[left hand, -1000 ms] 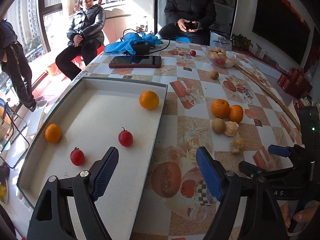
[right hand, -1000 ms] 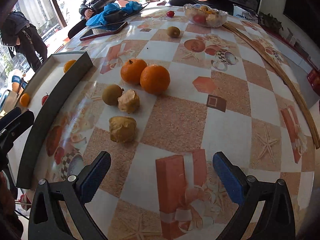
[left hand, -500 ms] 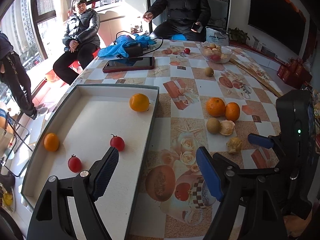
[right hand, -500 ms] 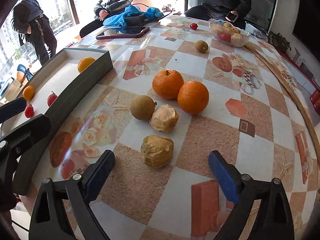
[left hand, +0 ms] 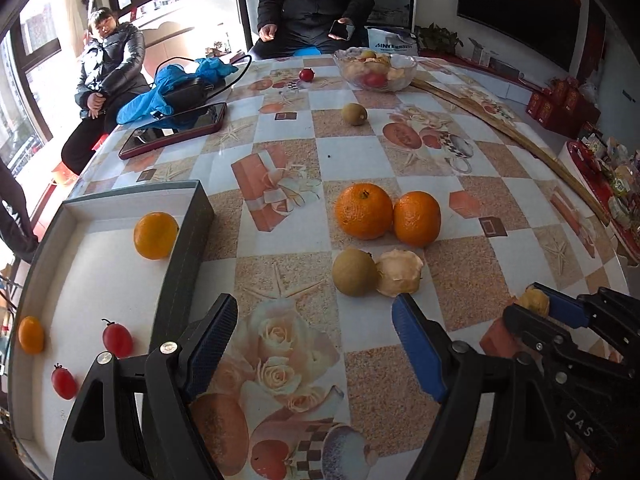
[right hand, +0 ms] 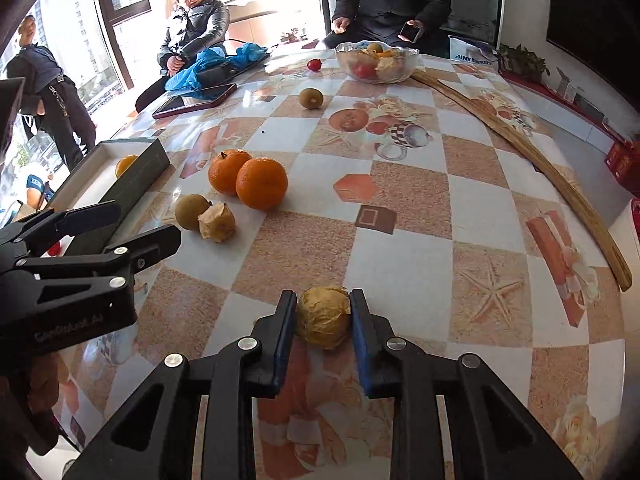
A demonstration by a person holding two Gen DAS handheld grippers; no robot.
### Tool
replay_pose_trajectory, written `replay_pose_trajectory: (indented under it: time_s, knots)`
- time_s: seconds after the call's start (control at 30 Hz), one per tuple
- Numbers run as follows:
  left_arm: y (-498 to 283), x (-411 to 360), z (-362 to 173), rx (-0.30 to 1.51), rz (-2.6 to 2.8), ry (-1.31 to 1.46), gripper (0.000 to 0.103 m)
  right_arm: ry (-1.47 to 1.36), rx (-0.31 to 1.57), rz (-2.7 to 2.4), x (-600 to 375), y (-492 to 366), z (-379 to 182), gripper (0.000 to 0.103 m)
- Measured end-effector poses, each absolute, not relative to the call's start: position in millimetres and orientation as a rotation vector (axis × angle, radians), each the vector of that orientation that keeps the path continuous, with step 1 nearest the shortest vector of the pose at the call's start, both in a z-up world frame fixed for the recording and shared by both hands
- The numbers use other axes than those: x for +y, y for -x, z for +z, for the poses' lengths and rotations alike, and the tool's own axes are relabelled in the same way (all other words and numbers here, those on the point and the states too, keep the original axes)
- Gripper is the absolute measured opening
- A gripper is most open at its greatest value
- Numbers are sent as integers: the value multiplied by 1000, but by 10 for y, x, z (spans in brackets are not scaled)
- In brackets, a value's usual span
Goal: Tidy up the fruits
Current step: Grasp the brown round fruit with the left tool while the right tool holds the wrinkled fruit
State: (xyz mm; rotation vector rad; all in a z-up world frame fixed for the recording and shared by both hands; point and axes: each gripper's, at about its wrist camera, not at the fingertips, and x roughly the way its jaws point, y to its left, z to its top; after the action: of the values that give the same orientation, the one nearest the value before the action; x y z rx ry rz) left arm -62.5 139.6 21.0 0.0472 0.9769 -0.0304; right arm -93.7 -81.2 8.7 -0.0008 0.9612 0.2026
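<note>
At far left, the shallow white tray with dark grey walls point(left hand: 192, 236) holds a large yellow-orange citrus point(left hand: 155, 235) against its near-right wall, a small orange citrus point(left hand: 31, 335) at its left edge, and two red cherry tomatoes point(left hand: 117, 338), one with its stem up, lying apart from each other. My left gripper point(left hand: 312, 344) hangs over the rose-printed patch of the checkered vinyl tablecloth point(left hand: 348, 160), its blue-padded fingers spread wide with nothing between them. Just beyond it sit a smooth olive-brown round fruit point(left hand: 354, 271) and a pale, papery, crumpled husk fruit point(left hand: 400, 273), touching side by side; behind them two bright orange mandarins point(left hand: 363, 211) with dimpled skin press against each other. Farther back lie a lone brown kiwi-like fruit point(left hand: 354, 114), a red tomato point(left hand: 307, 75) and a clear glass bowl of mixed fruit point(left hand: 375, 69), with a dark red-cased phone point(left hand: 176, 130) and blue cloth point(left hand: 176, 80) to the left and a long curved wooden stick point(right hand: 520, 148) along the right. At right, my right gripper point(right hand: 323, 318) has both blue pads pressed to the flanks of a yellowish-brown, wrinkled, papery-skinned round fruit point(right hand: 323, 316), matte and creased, seated low on the tablecloth near the table's front edge, well apart from the other fruits; I cannot tell whether it is lifted clear of the cloth.
</note>
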Motion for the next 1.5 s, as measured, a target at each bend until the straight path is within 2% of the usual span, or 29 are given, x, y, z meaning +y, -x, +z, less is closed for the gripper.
replay_pose_trajectory:
  time_s: [0.13, 0.2, 0.27, 0.3, 0.33, 0.67, 1.5]
  knots:
    - [483, 1337, 100, 971, -22, -50, 76, -7, 945, 185, -946, 1056, 86, 28]
    - [460, 1316, 106, 966, -24, -46, 67, 0, 939, 181, -963, 1085, 85, 28]
    - [469, 1285, 121, 962, -28, -53, 40, 9, 932, 180, -967, 1102, 82, 28]
    - [492, 1269, 128, 961, -24, -60, 32, 13, 930, 179, -962, 1111, 83, 28]
    - [534, 1260, 132, 962, -13, -63, 28, 15, 928, 179, -964, 1121, 81, 28]
    - [1325, 1233, 78, 849, 91, -7, 28, 51, 881, 179, -969, 1315, 55, 28]
    - [1343, 1185, 66, 824, 103, -34, 28, 78, 875, 154, -916, 1321, 48, 28]
